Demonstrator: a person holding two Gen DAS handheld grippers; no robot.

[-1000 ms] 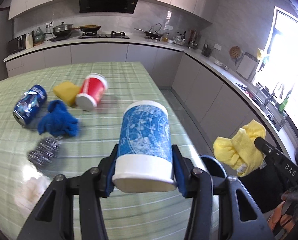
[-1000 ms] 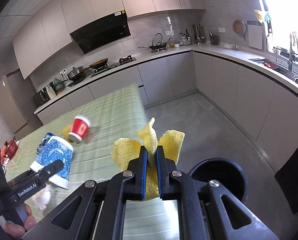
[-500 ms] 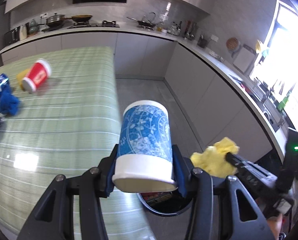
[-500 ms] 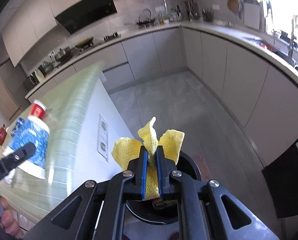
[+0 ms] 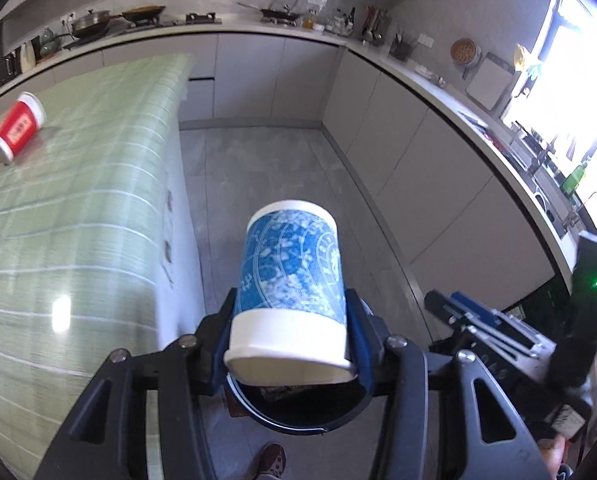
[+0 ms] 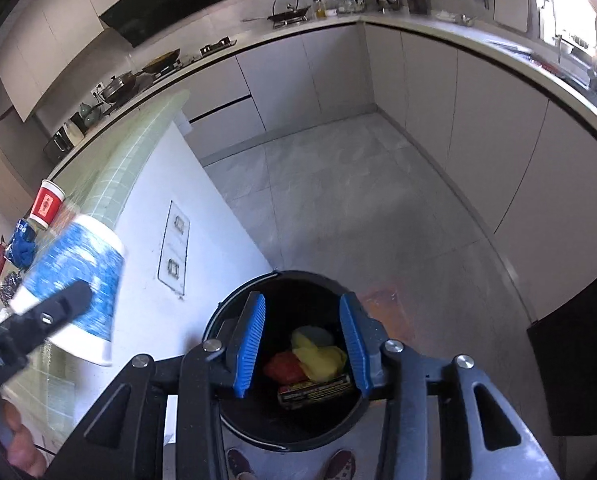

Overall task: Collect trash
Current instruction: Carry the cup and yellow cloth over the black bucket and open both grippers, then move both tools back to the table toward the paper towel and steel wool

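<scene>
Trash bin (image 6: 286, 420), a dark round pail on the floor just beside the end of the green-clothed island, is where both grippers now work. The right gripper (image 6: 303, 344) hangs straight over its mouth with its blue pads spread apart and nothing between them; its jaws have just been opening, and the yellow cloth (image 6: 322, 354) lies loose inside the bin on top of a red scrap and a flat dark wrapper. The left gripper (image 5: 290, 344) is clamped on the blue patterned cup (image 5: 292, 284), its pads pressing both sides near the white rim, the cup tilted with its base pointing away from the camera. In the left wrist view the bin's rim (image 5: 298, 426) shows just under the cup, partly hidden by it. The step in hand appears to be dropping this cup in after the cloth. To do it well, the left gripper should probably be brought fully over the opening, clear of the island's edge and of the right gripper's fingers, before its pads part; a light cup released off-centre could strike the rim and bounce to the floor. The right gripper would do best to draw back first. On the tabletop a red cup (image 5: 16, 128) lies on its side near the far edge, not yet collected.
</scene>
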